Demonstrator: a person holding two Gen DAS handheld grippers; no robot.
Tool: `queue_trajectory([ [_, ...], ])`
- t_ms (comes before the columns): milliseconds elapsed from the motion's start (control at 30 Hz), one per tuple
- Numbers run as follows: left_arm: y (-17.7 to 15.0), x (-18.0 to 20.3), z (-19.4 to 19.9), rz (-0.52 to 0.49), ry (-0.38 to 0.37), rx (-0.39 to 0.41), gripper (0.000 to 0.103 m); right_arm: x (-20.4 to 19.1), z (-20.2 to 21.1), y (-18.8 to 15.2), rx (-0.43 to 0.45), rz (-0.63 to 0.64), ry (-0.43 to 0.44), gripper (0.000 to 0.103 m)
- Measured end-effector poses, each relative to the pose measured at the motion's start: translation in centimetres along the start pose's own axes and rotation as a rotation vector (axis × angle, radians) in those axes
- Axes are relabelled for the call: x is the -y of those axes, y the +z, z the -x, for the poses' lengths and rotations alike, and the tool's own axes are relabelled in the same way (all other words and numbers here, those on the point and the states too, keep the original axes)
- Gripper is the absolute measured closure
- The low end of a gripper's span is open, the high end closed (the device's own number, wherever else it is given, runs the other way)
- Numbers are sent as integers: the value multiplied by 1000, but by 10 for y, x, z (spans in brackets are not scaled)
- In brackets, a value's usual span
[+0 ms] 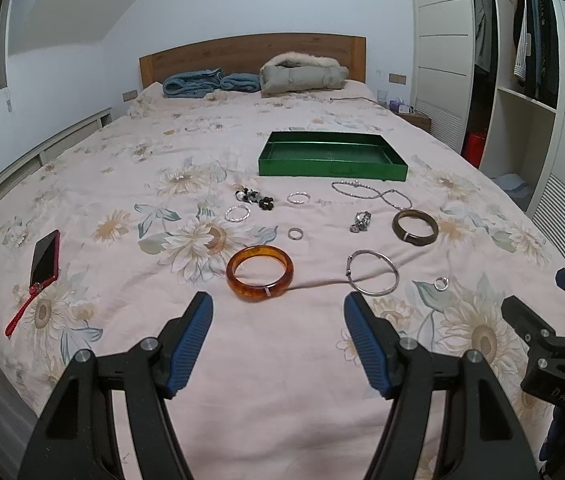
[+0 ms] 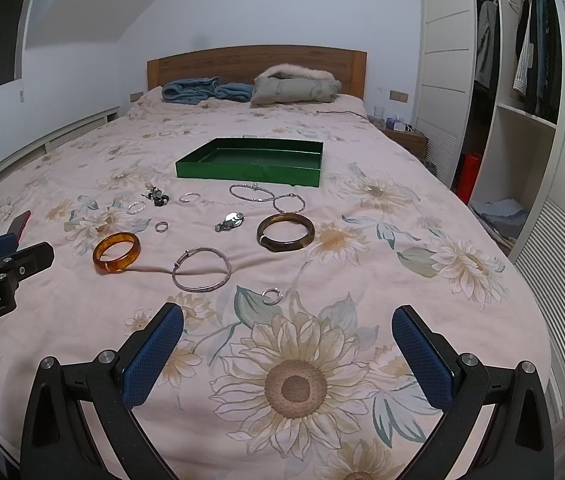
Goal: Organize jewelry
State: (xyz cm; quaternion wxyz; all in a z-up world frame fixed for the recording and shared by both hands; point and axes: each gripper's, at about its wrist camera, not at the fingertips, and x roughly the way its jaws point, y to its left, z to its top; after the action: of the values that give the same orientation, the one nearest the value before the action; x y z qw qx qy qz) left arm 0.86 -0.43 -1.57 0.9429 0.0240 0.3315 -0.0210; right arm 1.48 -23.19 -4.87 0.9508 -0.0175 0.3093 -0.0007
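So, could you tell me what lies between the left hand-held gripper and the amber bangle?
Only bare floral bedsheet; left hand-held gripper faces amber bangle in the left wrist view.

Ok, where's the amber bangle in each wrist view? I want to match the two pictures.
Left wrist view: the amber bangle lies low centre, just beyond the open left hand-held gripper.
Right wrist view: the amber bangle lies left of centre, near the left hand-held gripper at the frame's left edge.
Shared landmark: the green tray sits further up the bed in both views.
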Motion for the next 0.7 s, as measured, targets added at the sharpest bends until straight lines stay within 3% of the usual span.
queue_trajectory([
  [433,-2,-17,-25,30,-19,-57,37,15,-19,-8,-53,-29,29,5],
  [700,0,-26,-65,48,-79,-121,37,16,-60,-12,-137,-38,122,35],
])
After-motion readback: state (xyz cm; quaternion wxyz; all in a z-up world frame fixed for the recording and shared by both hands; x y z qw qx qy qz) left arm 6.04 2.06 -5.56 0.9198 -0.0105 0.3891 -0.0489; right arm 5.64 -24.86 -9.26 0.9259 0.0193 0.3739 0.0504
